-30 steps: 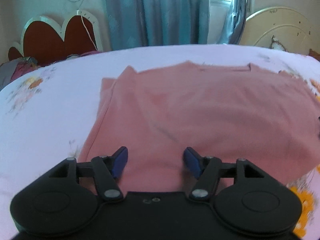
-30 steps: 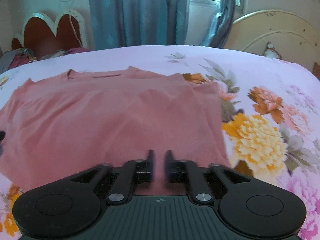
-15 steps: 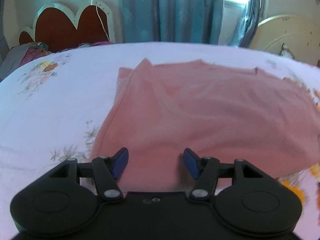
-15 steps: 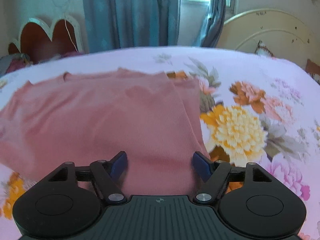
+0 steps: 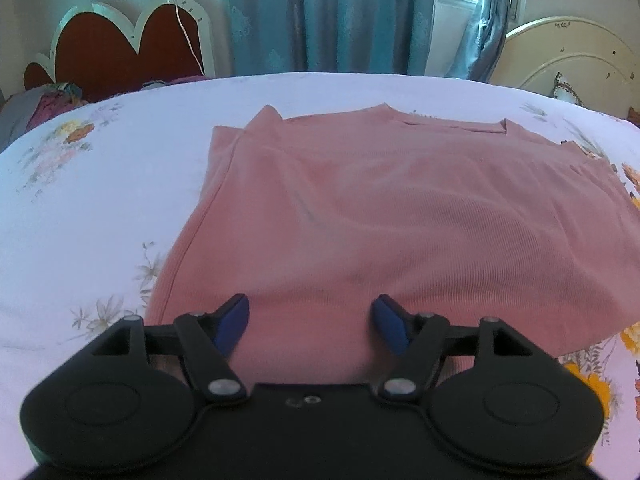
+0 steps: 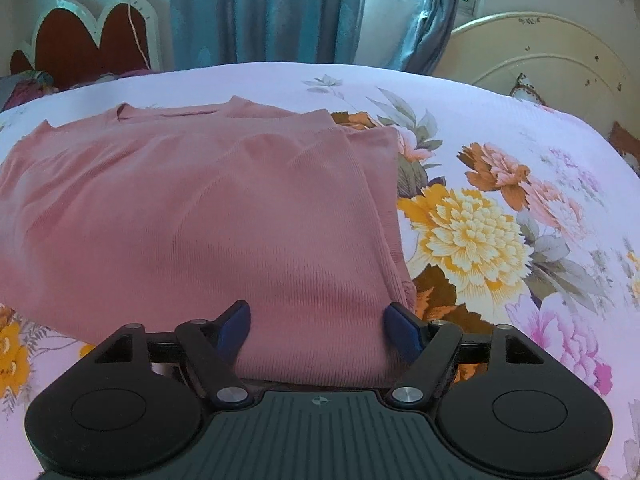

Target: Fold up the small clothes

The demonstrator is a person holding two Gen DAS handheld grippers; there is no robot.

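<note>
A pink ribbed shirt (image 5: 400,216) lies flat on the floral bedsheet (image 5: 100,200), sleeves folded in, neckline at the far side. My left gripper (image 5: 310,308) hovers over the shirt's near left hem, its jaws opening, blue pads (image 5: 232,320) apart and pressing on nothing; the cloth lies below and between them. In the right wrist view the same shirt (image 6: 200,208) fills the left half. My right gripper (image 6: 317,312) stands open over the near right corner of the hem, its right pad (image 6: 402,332) at the shirt's side edge.
The bedsheet (image 6: 500,220) with large printed flowers extends to the right of the shirt. A red heart-shaped headboard (image 5: 116,48), blue curtains (image 5: 328,16) and a cream round headboard (image 6: 536,56) stand beyond the bed. A pile of clothes (image 5: 44,104) lies at the far left.
My right gripper went from shut to open over the shirt's near hem. The left gripper stayed open and its view drew back a little, showing more bedsheet on the left.
</note>
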